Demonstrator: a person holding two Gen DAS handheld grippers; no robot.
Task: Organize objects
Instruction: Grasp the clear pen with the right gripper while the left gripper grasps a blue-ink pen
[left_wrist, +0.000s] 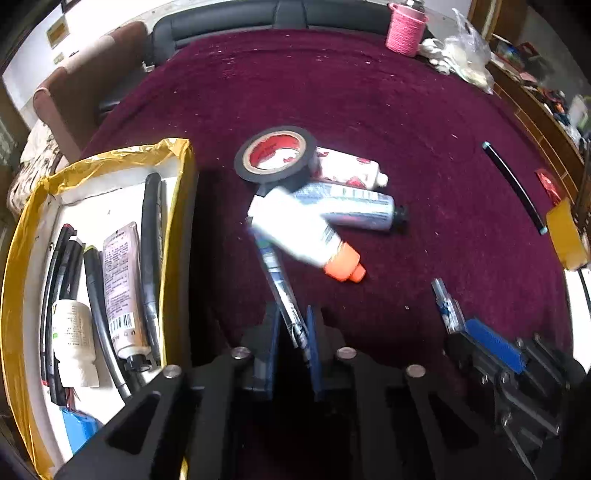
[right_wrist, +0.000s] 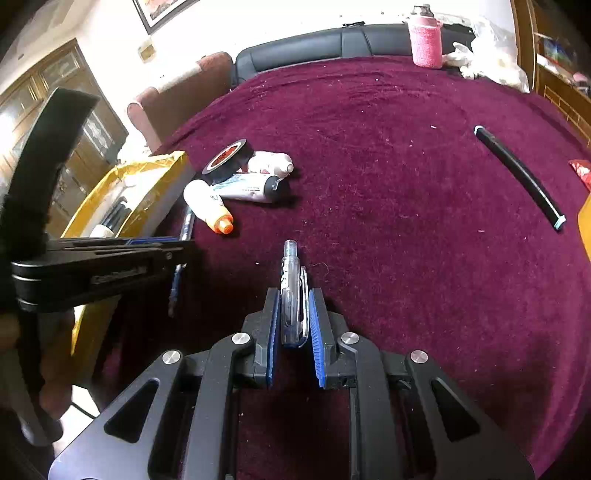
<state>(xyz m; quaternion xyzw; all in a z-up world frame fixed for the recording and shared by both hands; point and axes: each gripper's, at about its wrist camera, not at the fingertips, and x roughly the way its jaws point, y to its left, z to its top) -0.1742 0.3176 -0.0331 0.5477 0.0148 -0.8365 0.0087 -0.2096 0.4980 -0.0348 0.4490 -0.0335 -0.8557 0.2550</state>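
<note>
My left gripper is shut on a thin pen, held just right of the yellow-edged box; the pen also shows in the right wrist view. My right gripper is shut on a clear pen above the maroon cloth; it appears in the left wrist view at lower right. A pile lies ahead: black tape roll, white tube, grey tube, and a white bottle with an orange cap.
The box holds tubes, black cables and a white bottle. A black rod lies at far right on the cloth. A pink cup and plastic bags stand at the far edge. A yellow tape roll sits at right.
</note>
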